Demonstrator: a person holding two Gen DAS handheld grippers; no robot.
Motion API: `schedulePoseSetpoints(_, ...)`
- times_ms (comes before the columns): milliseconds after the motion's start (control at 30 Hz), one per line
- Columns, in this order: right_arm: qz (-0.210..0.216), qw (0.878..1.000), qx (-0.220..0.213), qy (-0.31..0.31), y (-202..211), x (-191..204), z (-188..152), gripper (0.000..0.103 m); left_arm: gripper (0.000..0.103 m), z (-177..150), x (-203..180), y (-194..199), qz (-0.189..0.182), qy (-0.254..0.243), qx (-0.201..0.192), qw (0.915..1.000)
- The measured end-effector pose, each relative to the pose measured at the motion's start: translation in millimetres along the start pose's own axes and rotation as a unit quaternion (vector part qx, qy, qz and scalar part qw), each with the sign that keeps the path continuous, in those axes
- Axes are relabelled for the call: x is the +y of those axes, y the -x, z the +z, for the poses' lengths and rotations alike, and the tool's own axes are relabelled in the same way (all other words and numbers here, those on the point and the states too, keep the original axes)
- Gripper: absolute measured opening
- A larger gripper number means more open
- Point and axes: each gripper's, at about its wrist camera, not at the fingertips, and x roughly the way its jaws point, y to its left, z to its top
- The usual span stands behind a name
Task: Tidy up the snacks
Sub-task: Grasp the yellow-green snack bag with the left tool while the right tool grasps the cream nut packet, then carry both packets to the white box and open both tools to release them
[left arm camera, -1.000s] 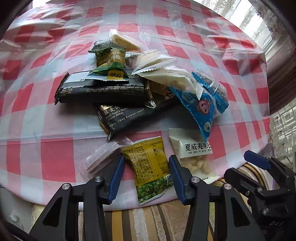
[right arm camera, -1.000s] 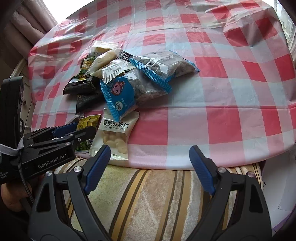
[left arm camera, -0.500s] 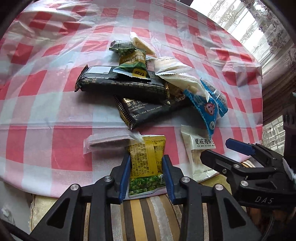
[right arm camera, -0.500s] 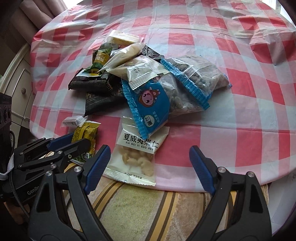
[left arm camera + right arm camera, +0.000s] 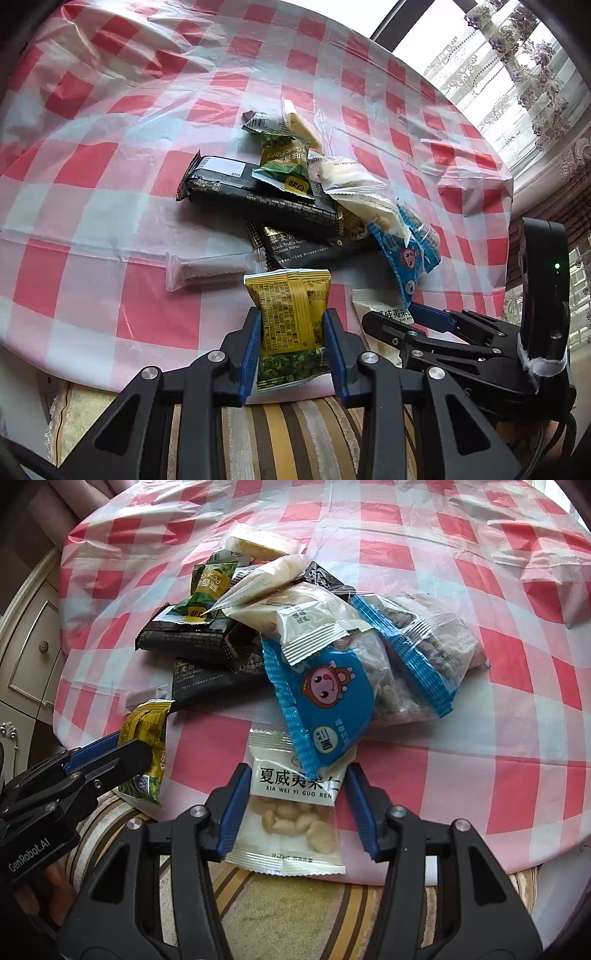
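A pile of snack packets lies on the red-and-white checked tablecloth (image 5: 110,206). My left gripper (image 5: 291,332) is shut on a yellow-green pea packet (image 5: 291,314) and holds it lifted off the cloth at the table's near edge; the packet also shows in the right wrist view (image 5: 146,738). My right gripper (image 5: 295,801) is around a white nut packet (image 5: 295,812) that lies on the near edge, its fingers close to the packet's sides. A blue cartoon packet (image 5: 325,701) overlaps the nut packet's top.
The pile holds black biscuit packs (image 5: 258,195), a green pea packet (image 5: 286,162), pale cracker packets (image 5: 295,616) and a clear blue-edged bag (image 5: 424,642). A clear wrapped bar (image 5: 210,266) lies left of the pile. A striped cushion (image 5: 295,435) is below the edge.
My left gripper closed on the yellow-green packet and raised it. My right gripper moved forward around the white nut packet and narrowed.
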Motion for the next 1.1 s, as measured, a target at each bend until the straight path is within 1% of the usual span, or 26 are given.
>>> schedulePoseSetpoints(100, 0.008, 1.0, -0.005, -0.004, 5, -3, -3, 0.049, 0.034, 0, -2, 1, 0.001, 0.0, -0.003, 1.0)
schedulePoseSetpoints(233, 0.02, 1.0, -0.014, -0.009, 12, -7, -6, 0.047, 0.034, 0, -6, 2, 0.001, 0.003, -0.004, 1.0)
schedulePoseSetpoints(567, 0.037, 0.998, -0.047, -0.032, 45, -30, -26, 0.046, 0.034, -4, -22, 9, -0.003, -0.003, -0.006, 1.0)
schedulePoseSetpoints(867, 0.042, 0.993, -0.08, -0.071, 69, -58, -41, 0.046, 0.034, -6, -55, 9, -0.01, -0.03, -0.003, 0.9995)
schedulePoseSetpoints(1100, 0.038, 0.988, -0.103, -0.107, 88, -93, -58, 0.046, 0.034, -6, -92, 3, -0.018, -0.064, -0.001, 0.9978)
